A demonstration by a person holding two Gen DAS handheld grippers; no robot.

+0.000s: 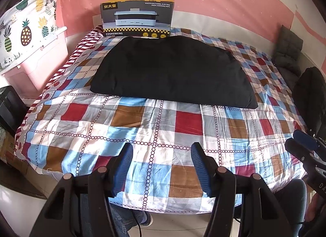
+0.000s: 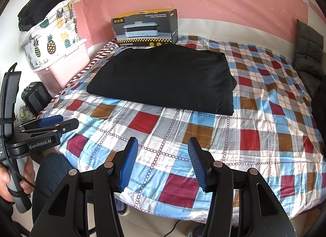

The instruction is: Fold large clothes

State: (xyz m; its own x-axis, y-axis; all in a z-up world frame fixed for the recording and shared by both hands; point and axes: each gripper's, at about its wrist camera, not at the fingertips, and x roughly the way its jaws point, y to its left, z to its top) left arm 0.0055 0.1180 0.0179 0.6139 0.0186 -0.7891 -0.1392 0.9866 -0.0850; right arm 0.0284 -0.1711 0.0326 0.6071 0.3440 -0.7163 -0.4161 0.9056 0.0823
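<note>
A black garment [image 1: 173,69] lies folded into a thick rectangle on the checked bedspread [image 1: 142,131], toward the far side of the bed. It also shows in the right wrist view [image 2: 165,78]. My left gripper [image 1: 162,151] is open and empty above the near part of the bed, well short of the garment. My right gripper [image 2: 161,145] is open and empty too, beside the left one. The left gripper shows at the left of the right wrist view [image 2: 59,124], and the right gripper at the right edge of the left wrist view [image 1: 301,143].
A cooking pot box [image 1: 136,18] stands at the head of the bed against the pink wall. A pineapple-print bag [image 1: 26,27] sits on a pink storage bin [image 1: 40,67] at the left. A grey cushion [image 2: 309,53] and dark clothing lie at the right.
</note>
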